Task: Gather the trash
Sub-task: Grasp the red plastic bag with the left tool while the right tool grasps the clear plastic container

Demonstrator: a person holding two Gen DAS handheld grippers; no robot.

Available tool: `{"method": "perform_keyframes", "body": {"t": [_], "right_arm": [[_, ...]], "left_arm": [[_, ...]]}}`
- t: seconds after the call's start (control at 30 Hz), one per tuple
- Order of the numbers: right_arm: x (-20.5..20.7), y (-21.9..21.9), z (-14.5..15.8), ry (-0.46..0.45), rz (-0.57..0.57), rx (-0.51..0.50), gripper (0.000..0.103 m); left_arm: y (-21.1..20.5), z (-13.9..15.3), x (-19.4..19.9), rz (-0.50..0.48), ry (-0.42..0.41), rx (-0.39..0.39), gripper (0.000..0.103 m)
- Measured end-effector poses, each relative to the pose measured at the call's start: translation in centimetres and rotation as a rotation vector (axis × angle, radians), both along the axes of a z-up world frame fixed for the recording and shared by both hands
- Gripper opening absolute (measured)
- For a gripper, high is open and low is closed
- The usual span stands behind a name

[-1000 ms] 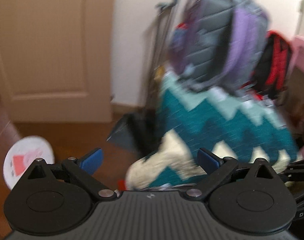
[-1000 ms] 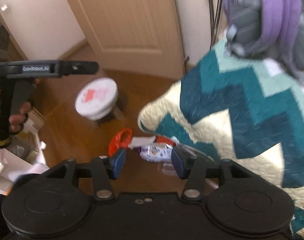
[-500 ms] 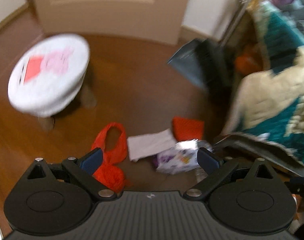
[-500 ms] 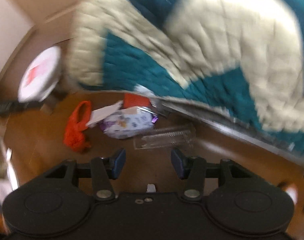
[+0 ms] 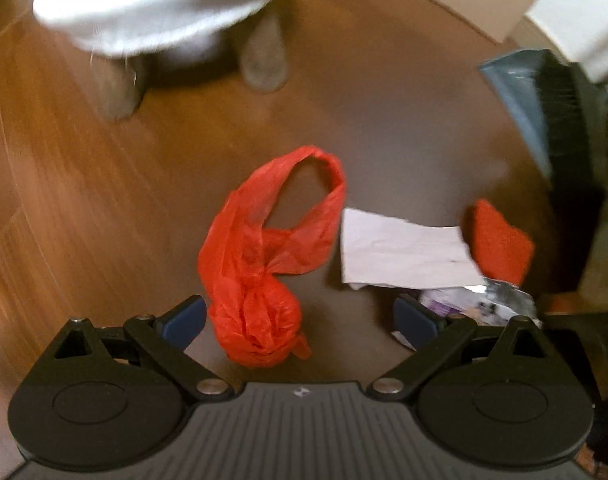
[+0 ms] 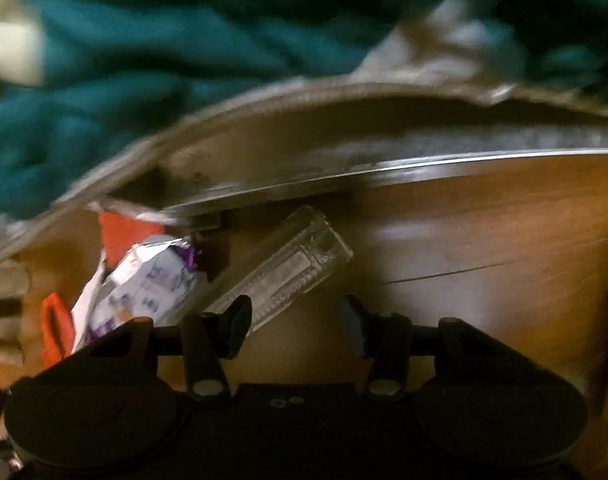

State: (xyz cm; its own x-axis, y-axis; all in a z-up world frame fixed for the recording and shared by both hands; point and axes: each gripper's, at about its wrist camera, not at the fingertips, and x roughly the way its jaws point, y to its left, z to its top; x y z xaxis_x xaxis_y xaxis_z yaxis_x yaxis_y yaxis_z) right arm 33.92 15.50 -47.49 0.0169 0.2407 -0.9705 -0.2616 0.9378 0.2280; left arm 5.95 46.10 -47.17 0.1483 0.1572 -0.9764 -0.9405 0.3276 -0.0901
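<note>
A crumpled red plastic bag [image 5: 259, 272] lies on the wooden floor, and its knotted end sits between the fingers of my left gripper [image 5: 299, 318], which is open and points down at it. To the bag's right lie a white paper [image 5: 404, 256], a red scrap [image 5: 500, 240] and a purple-and-white wrapper [image 5: 476, 300]. My right gripper [image 6: 295, 320] hangs over a clear plastic package [image 6: 287, 272] with its jaws closing. The package's lower end is beside the left finger and is not pinched. The wrapper [image 6: 151, 280] lies just left of it.
A white stool [image 5: 151, 0] stands on the floor behind the bag. A grey-blue dustpan [image 5: 544, 100] leans at the far right. A teal and cream quilt [image 6: 143, 60] hangs over a metal rail [image 6: 384, 168] close behind the clear package.
Both grippers have come down toward the floor and tipped to point at it. The trash now fills the lower part of each view, with the red bag between the left fingers.
</note>
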Motion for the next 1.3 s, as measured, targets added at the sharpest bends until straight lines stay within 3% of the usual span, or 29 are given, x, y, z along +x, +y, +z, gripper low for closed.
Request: {"method": "perform_keyframes", "body": {"t": [0.2, 0.3, 0.6, 0.67, 0.7, 0.73, 0.8, 1.03, 1.3], "right_arm": [[0.9, 0.7, -3.7, 0.055, -0.058, -0.029, 0.047], [1.5, 0.8, -4.5, 0.053, -0.089, -0.029, 0.047], [2.3, 1.0, -7.7, 0.099, -0.133, -0.025, 0.044], [2.4, 1.4, -8.2, 0.103, -0.129, -0.027, 0.043], [2.4, 1.4, -8.3, 0.102, -0.121, -0.028, 0.030], [2.4, 1.4, -8.3, 0.105, -0.119, -0.027, 0.010], [2.4, 1.4, -9.1, 0.133, -0.136, -0.019, 0.004], [1.5, 0.6, -7.9, 0.139, -0.093, -0.037, 0.002], [0.1, -2.0, -3.7, 0.111, 0.032, -0.037, 0.002]], "left_arm": [[1.1, -4.3, -0.8, 0.094, 0.041, -0.062, 0.100], [1.2, -5.5, -0.6, 0.096, 0.059, -0.074, 0.098], [0.9, -8.1, -0.6, 0.102, 0.093, -0.132, 0.064], [0.9, -8.3, -0.7, 0.112, 0.089, -0.140, 0.064], [0.9, -8.3, -0.6, 0.115, 0.087, -0.140, 0.062], [0.8, -8.2, -0.6, 0.118, 0.088, -0.141, 0.061], [0.8, -8.2, -0.6, 0.124, 0.089, -0.147, 0.060], [0.7, -7.2, 0.0, 0.102, 0.107, -0.152, 0.057], [-0.2, -3.6, -1.2, 0.048, 0.074, -0.156, 0.057]]}}
